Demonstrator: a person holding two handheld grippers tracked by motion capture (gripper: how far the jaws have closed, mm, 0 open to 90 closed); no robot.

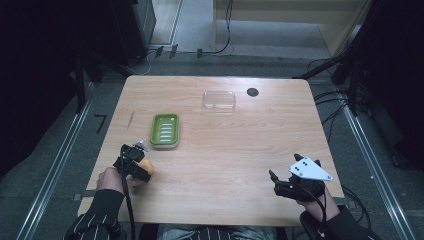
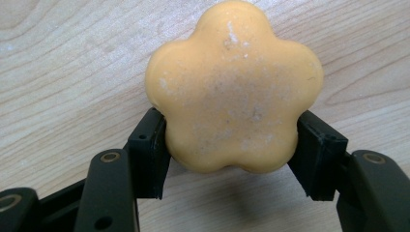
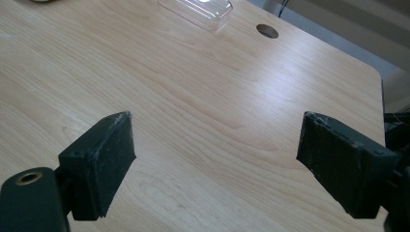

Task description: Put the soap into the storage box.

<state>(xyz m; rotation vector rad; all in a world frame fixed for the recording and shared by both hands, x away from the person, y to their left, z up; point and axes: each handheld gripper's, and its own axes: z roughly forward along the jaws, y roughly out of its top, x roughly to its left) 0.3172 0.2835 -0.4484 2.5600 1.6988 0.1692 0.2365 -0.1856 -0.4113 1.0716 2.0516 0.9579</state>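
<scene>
An orange flower-shaped soap point(image 2: 232, 87) rests on the wooden table, and my left gripper point(image 2: 231, 123) is shut on it, one black jaw pressed against each side. In the high view that soap point(image 1: 147, 168) sits near the table's front left, under the left gripper point(image 1: 140, 162), just below a green soap dish point(image 1: 165, 131) with a ribbed bottom. My right gripper point(image 1: 284, 167) rests at the front right. In its own view the right gripper point(image 3: 217, 140) stands open, with only bare wood between its jaws.
A clear plastic lid or tray point(image 1: 219, 100) lies at the back middle of the table point(image 1: 225, 150), next to a round cable hole point(image 1: 252, 92). Both show far off in the right gripper view, the lid point(image 3: 196, 9) and the hole point(image 3: 267, 31). Cables trail over the floor behind.
</scene>
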